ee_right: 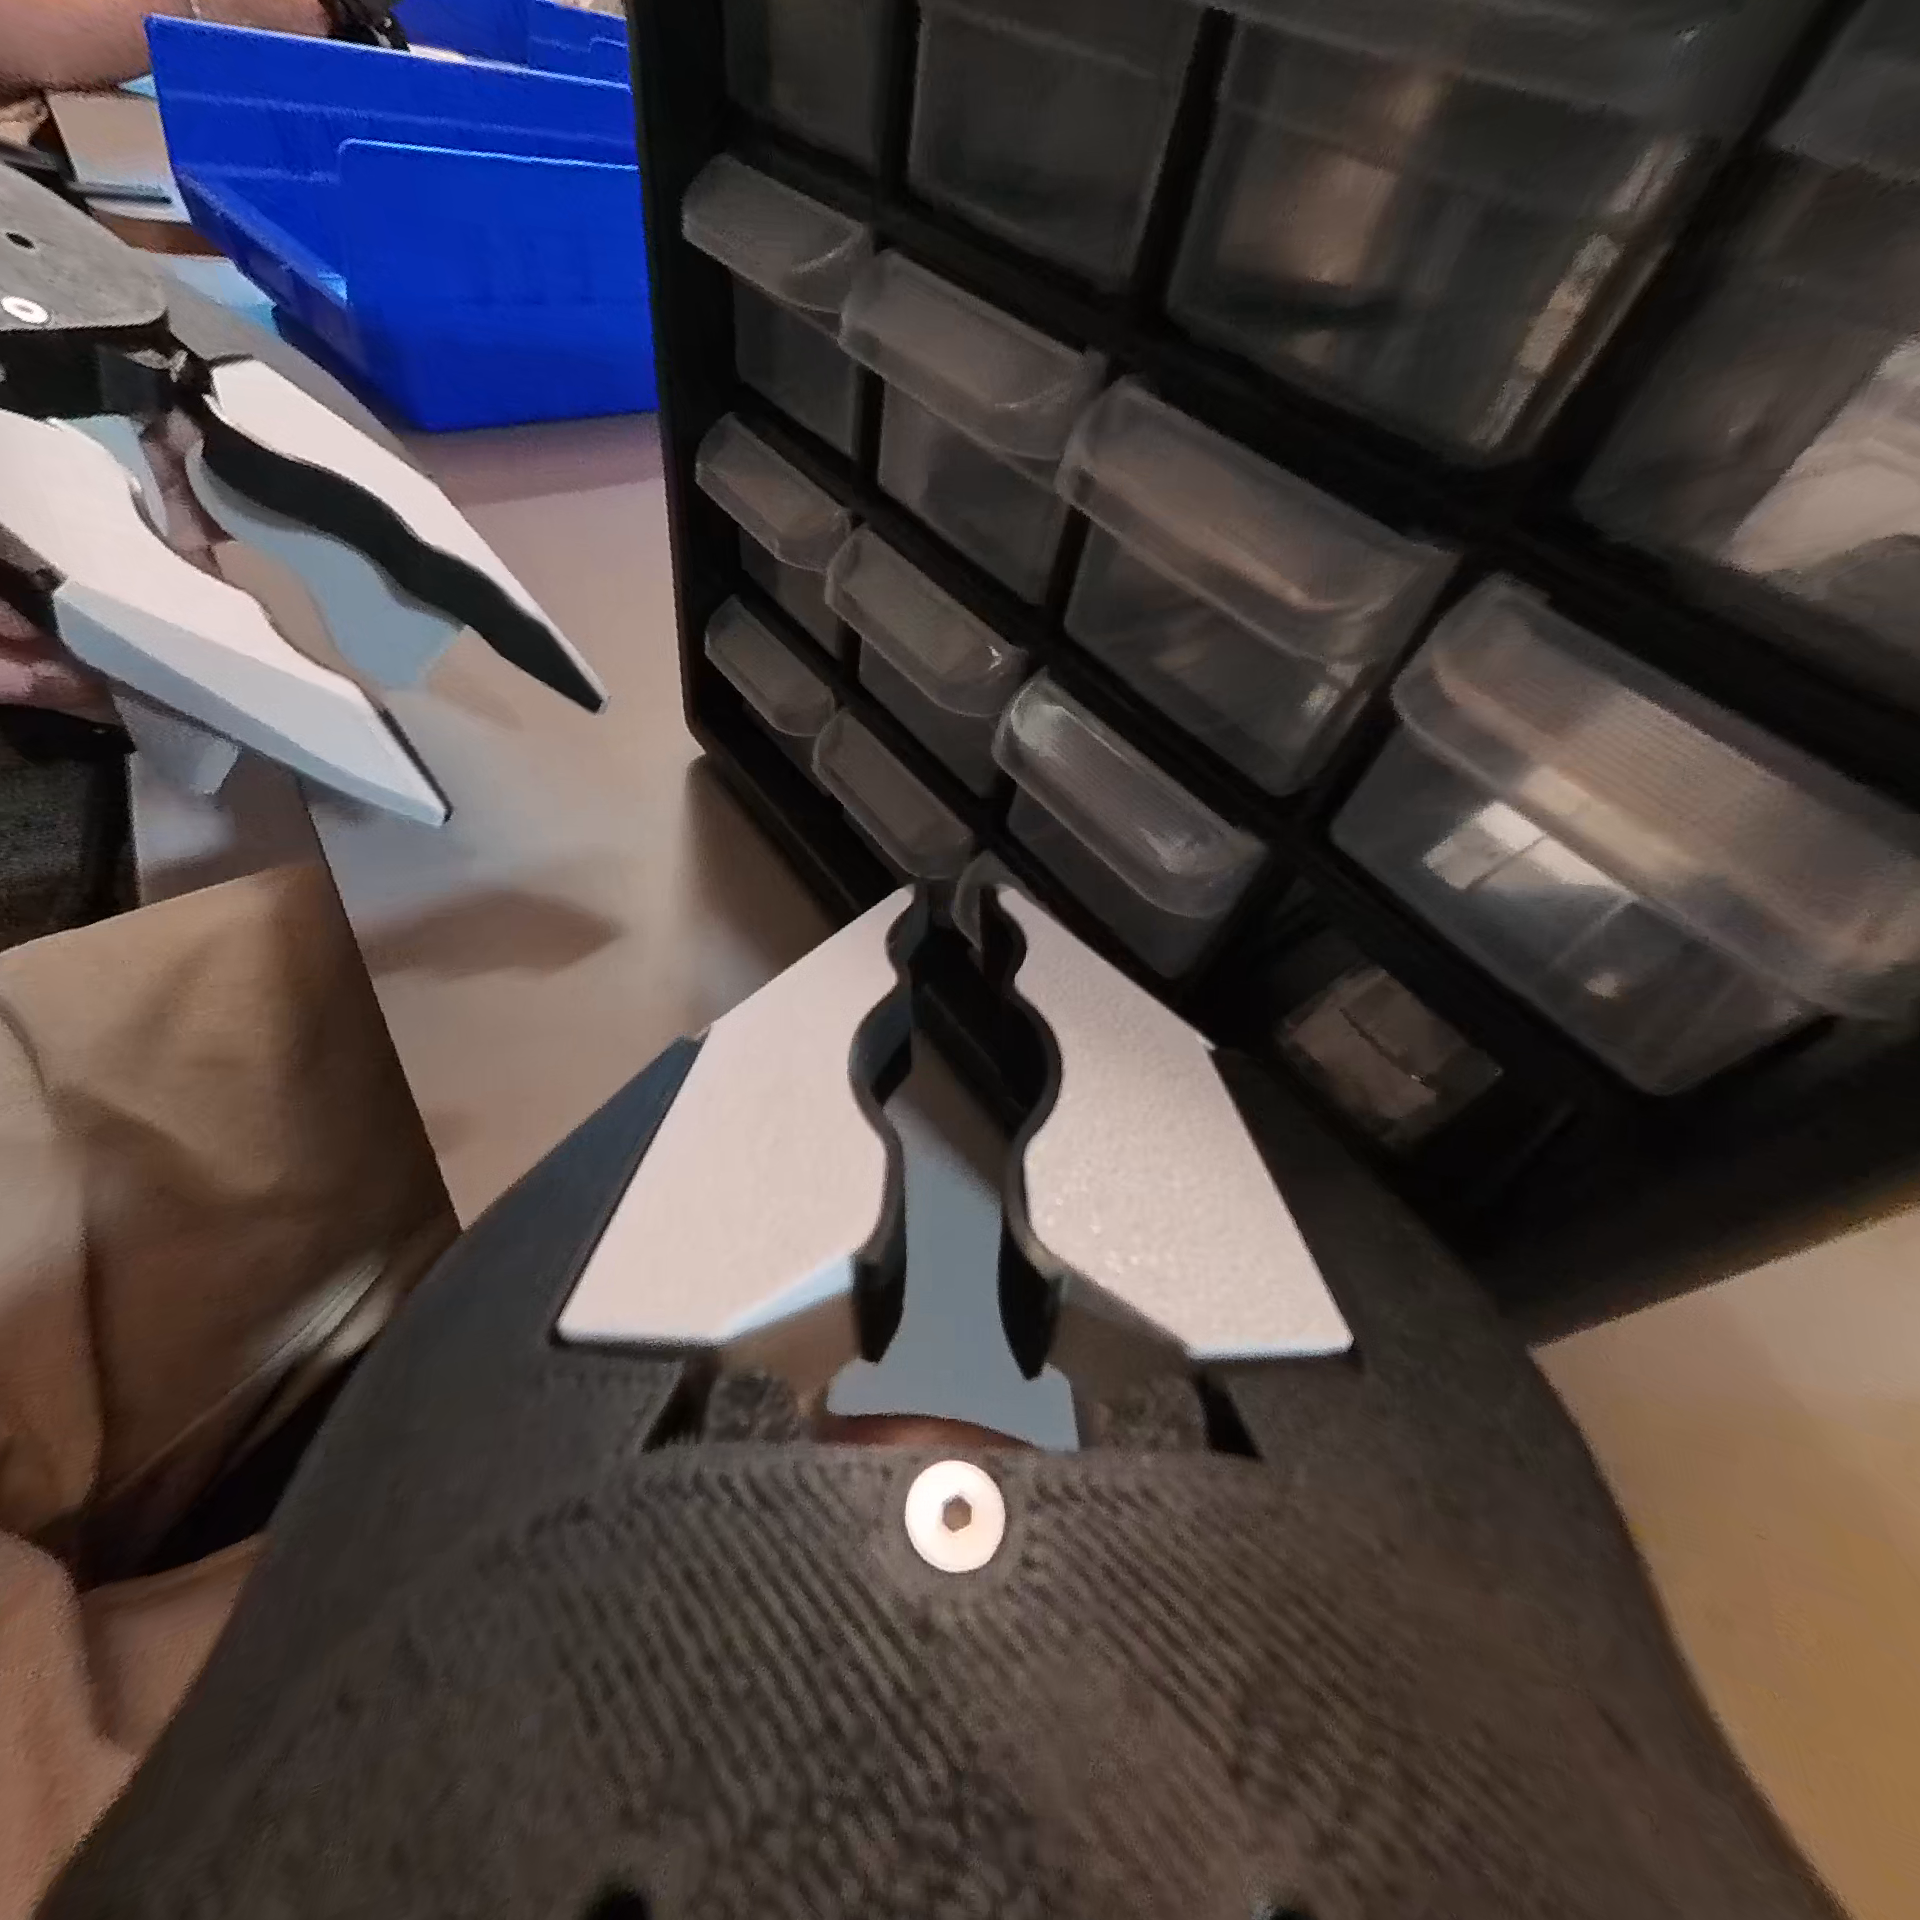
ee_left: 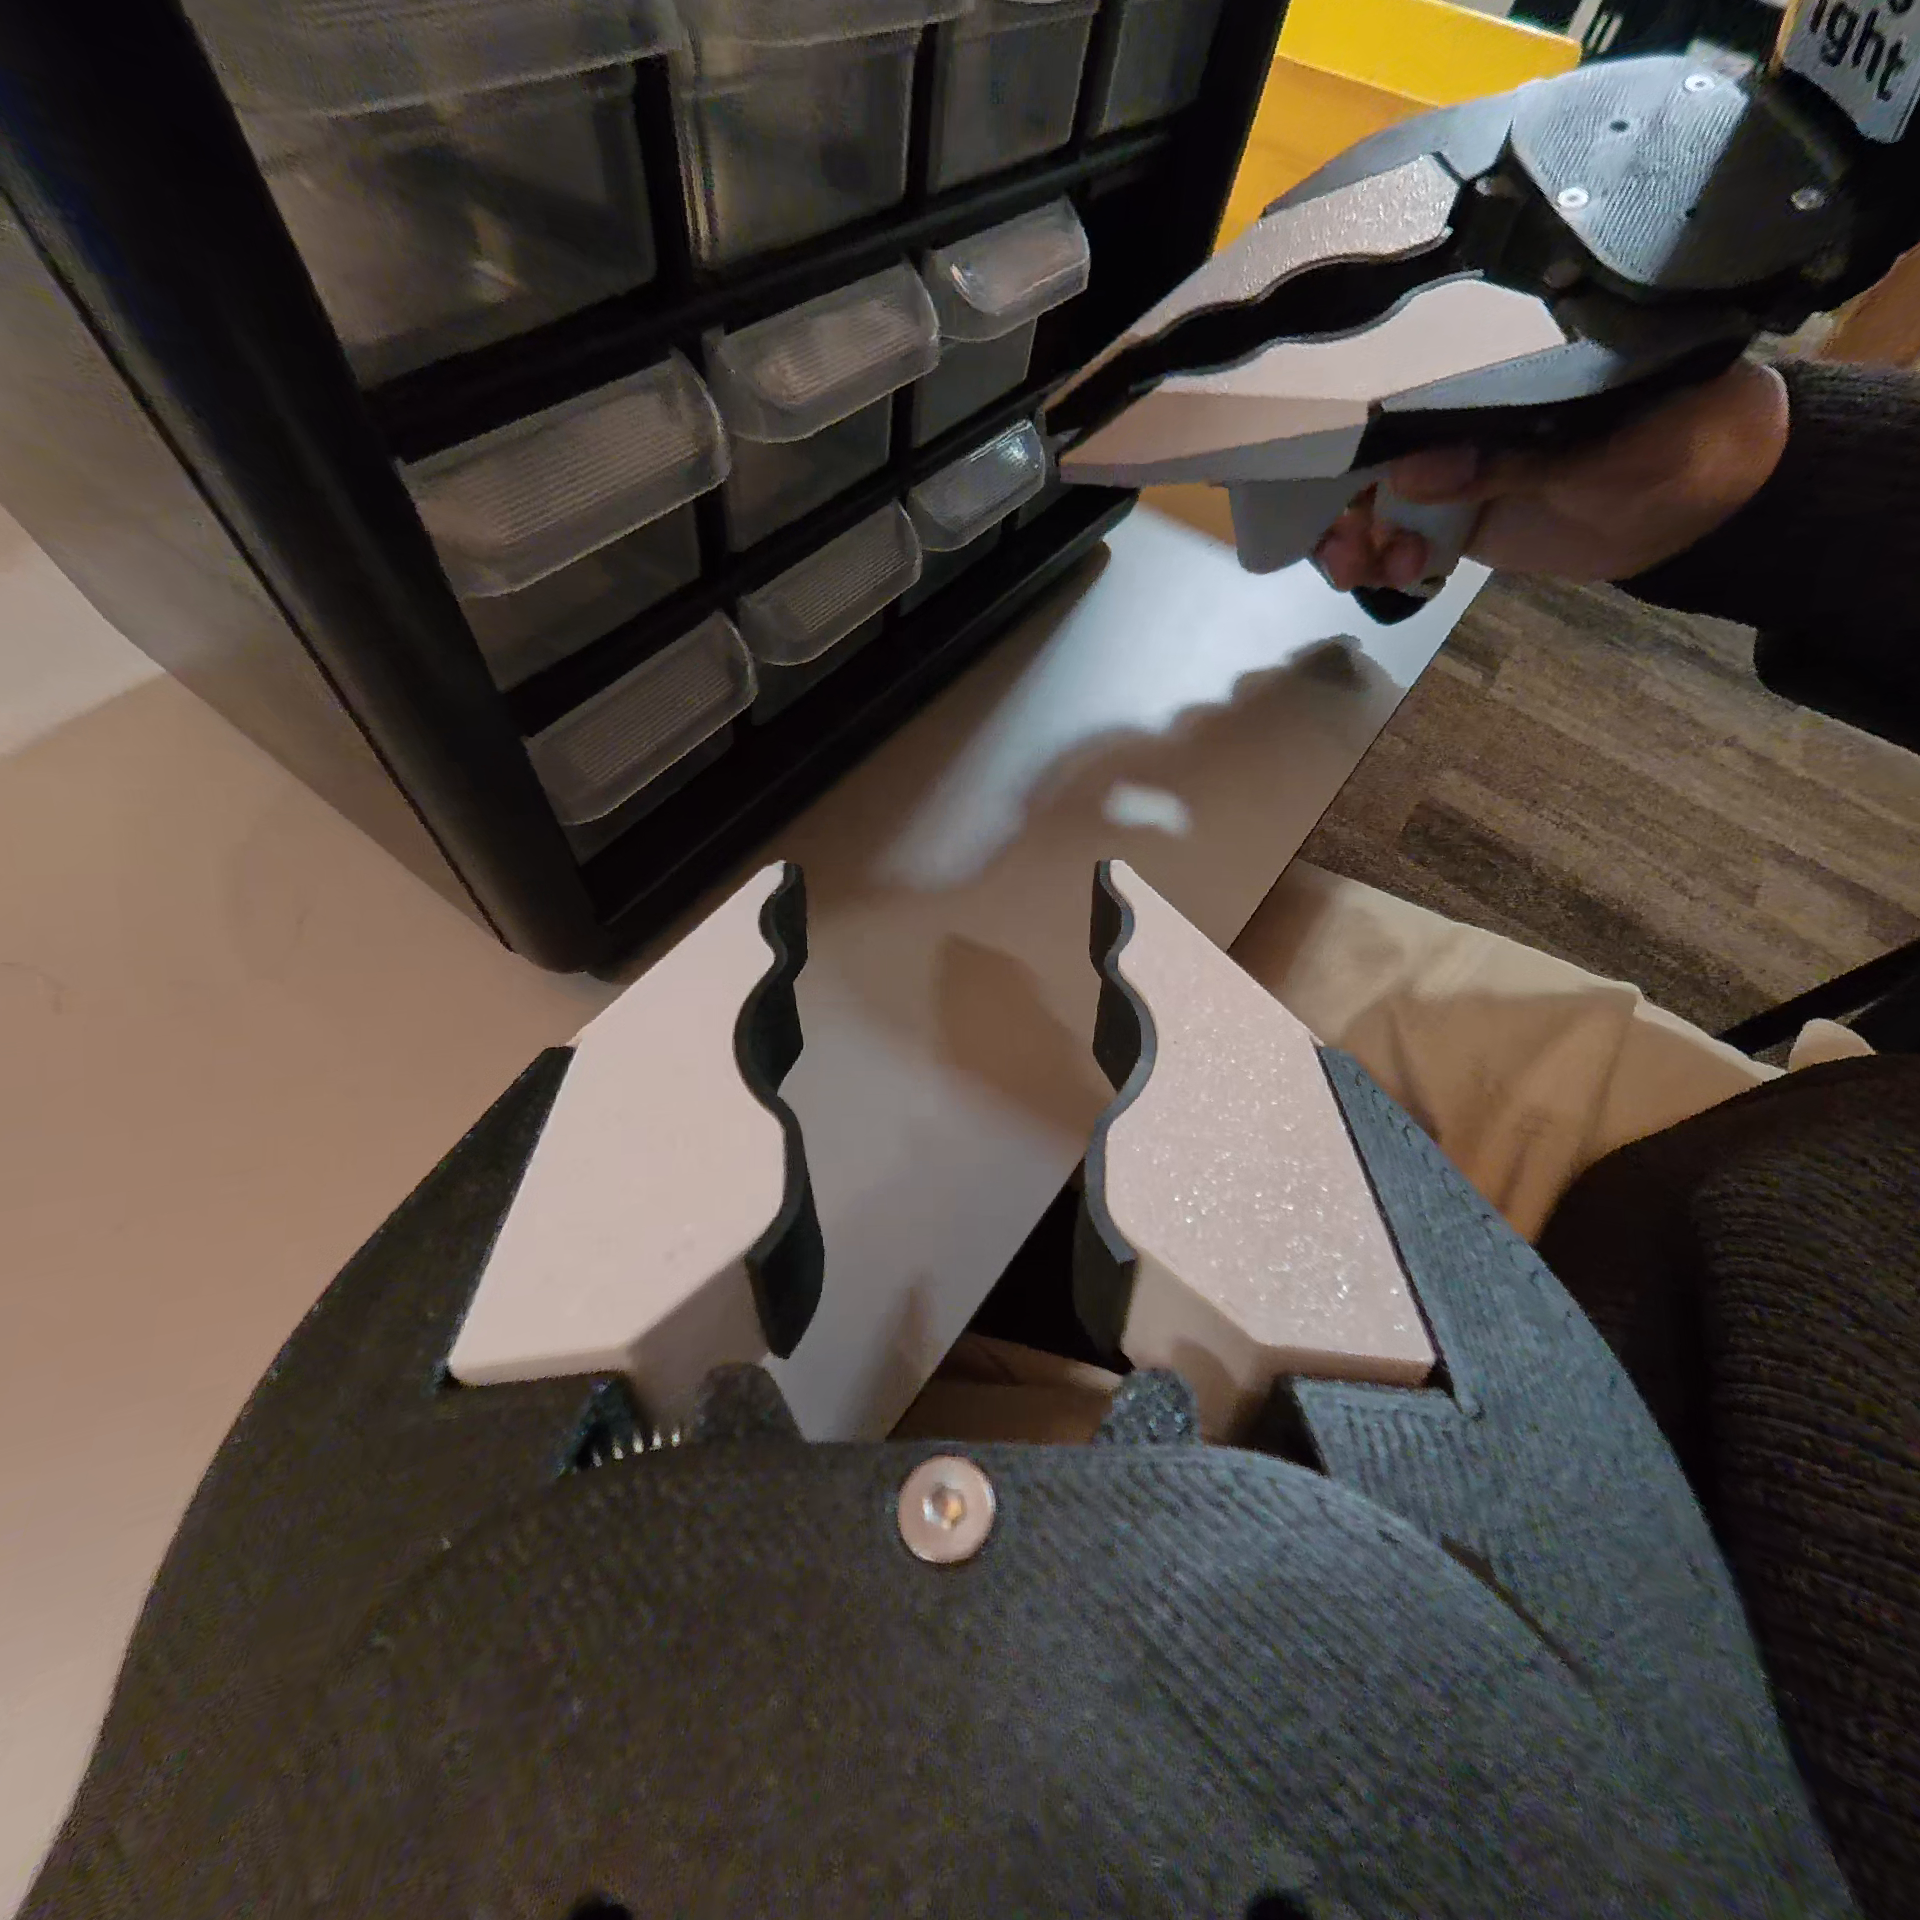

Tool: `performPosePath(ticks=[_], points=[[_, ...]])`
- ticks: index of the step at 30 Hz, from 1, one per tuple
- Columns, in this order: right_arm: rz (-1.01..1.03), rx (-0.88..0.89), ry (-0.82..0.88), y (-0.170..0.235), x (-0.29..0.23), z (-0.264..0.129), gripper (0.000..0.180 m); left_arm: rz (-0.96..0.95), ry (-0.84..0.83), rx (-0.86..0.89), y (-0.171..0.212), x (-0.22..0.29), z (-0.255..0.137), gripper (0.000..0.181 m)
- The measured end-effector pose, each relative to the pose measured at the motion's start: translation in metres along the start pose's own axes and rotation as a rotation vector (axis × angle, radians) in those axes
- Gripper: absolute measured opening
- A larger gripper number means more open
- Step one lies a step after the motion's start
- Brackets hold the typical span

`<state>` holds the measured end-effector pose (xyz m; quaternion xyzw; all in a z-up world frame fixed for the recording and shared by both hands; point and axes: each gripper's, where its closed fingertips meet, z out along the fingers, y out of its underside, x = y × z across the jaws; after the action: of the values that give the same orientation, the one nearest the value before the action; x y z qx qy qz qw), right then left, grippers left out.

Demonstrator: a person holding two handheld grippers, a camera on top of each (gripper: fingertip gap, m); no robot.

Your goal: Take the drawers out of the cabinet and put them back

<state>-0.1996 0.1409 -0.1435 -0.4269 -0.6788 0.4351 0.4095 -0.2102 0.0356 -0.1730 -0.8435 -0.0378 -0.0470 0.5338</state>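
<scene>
- Far left in the right wrist view there's a blue bin [ee_right: 416, 239] parked behind the table [ee_left: 156, 1039]. It sits well clear of the job, so I'm ignoring it.
- My left gripper [ee_left: 948, 883] hangs over the table just in front of the cabinet's bottom corner, fingers spread wide with nothing between them. I'd say it's sitting out this grab and waiting to steady the cabinet or take a handoff.
- The cabinet [ee_left: 156, 364] is a black frame standing on the table with rows of clear drawers, bigger ones up top and small ones below. As far as I can see they're all seated in their slots, so I reckon the pulling-out part is barely started, if at all.
- My right gripper [ee_right: 958, 883] is nosed into the bottom row, with its tips nearly together around the lip of a small clear drawer [ee_left: 982, 483]. It looks pinched on that handle, but the view is blurry there and I can't swear it's a firm hold.
- Going in low and tilted makes sense to me, since those lips jut out and curl down, so that's the only thing to grab.
- Far right behind the cabinet is a yellow bin [ee_left: 1382, 114].
</scene>
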Motion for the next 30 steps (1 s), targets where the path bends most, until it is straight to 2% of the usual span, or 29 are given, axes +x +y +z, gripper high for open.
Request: performPosePath(ticks=[1,7,12,18,23,30], points=[[-0.001,-0.003,-0.007,0.001,-0.002,0.0,0.008,-0.001,-0.002,0.005,-0.001,0.0,-0.001,0.055],[0.023,-0.046,-0.079,0.01,-0.016,0.005,0.008,0.01,-0.016,0.003,0.0,-0.003,-0.001,0.057],[0.072,-0.123,-0.134,0.022,-0.023,0.01,0.019,0.05,-0.059,-0.013,0.002,-0.007,-0.001,0.067],[0.088,-0.122,-0.15,0.023,-0.025,0.009,0.028,0.056,-0.07,-0.025,0.005,-0.008,0.001,0.065],[0.087,-0.134,-0.211,0.024,-0.033,0.009,0.04,0.062,-0.068,-0.006,0.003,-0.007,0.001,0.056],[0.061,-0.174,-0.274,0.029,-0.044,0.01,0.047,0.057,-0.077,-0.003,0.003,-0.009,0.002,0.061]])
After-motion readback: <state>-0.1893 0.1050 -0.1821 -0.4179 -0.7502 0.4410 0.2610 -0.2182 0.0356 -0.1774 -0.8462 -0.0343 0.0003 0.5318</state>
